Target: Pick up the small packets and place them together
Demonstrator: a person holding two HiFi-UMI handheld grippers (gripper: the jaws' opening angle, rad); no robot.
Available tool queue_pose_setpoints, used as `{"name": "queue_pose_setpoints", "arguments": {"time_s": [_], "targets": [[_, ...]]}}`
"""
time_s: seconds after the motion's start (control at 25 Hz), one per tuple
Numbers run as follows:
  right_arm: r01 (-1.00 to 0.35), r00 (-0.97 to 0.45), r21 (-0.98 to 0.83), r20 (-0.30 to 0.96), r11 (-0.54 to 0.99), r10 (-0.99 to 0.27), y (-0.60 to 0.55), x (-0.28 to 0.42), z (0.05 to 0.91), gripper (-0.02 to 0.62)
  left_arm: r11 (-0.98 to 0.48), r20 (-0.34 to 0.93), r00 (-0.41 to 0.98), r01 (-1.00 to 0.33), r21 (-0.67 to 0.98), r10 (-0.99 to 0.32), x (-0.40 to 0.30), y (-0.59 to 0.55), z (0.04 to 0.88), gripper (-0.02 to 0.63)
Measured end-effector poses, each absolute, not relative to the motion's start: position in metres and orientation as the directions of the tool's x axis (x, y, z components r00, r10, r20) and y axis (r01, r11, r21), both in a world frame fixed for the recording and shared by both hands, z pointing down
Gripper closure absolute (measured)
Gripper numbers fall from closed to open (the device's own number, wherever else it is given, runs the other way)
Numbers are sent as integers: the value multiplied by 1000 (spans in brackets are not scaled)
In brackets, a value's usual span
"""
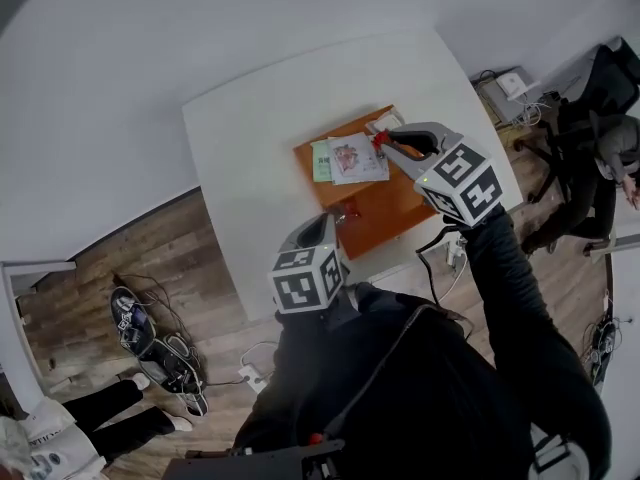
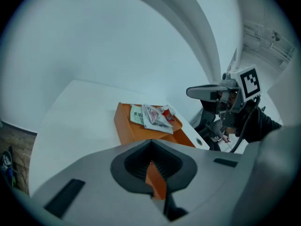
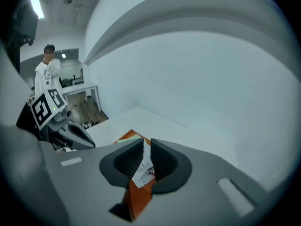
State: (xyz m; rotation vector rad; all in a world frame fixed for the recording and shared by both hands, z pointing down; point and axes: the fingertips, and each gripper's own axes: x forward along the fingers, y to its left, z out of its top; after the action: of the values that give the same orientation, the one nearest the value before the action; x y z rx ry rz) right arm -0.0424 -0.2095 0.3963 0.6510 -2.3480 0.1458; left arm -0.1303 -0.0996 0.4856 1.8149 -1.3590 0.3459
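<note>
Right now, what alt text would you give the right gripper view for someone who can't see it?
The right gripper pinches a small white printed packet between its jaws, over an orange tray on a white table. At left is the left gripper with its marker cube, and a person in a white top stands in the background.

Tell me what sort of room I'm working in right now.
Probably an office or lab workroom: a plain white table carrying an orange tray, a wood-look floor with loose cables and plugs, and a person seated among desk clutter at the right.
</note>
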Motion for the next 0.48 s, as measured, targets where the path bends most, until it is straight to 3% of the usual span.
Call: {"name": "queue_pose_setpoints", "arguments": {"time_s": [0.12, 0.48], "targets": [[-564, -747, -38, 449, 825, -490, -202, -50, 349, 594, -115, 551, 365, -893, 435, -751, -131, -119, 447, 607], [-622, -779, -144, 17, 770, -627, -178, -49, 251, 595, -270, 101, 298, -935, 229, -949, -117, -149, 292, 607]]}}
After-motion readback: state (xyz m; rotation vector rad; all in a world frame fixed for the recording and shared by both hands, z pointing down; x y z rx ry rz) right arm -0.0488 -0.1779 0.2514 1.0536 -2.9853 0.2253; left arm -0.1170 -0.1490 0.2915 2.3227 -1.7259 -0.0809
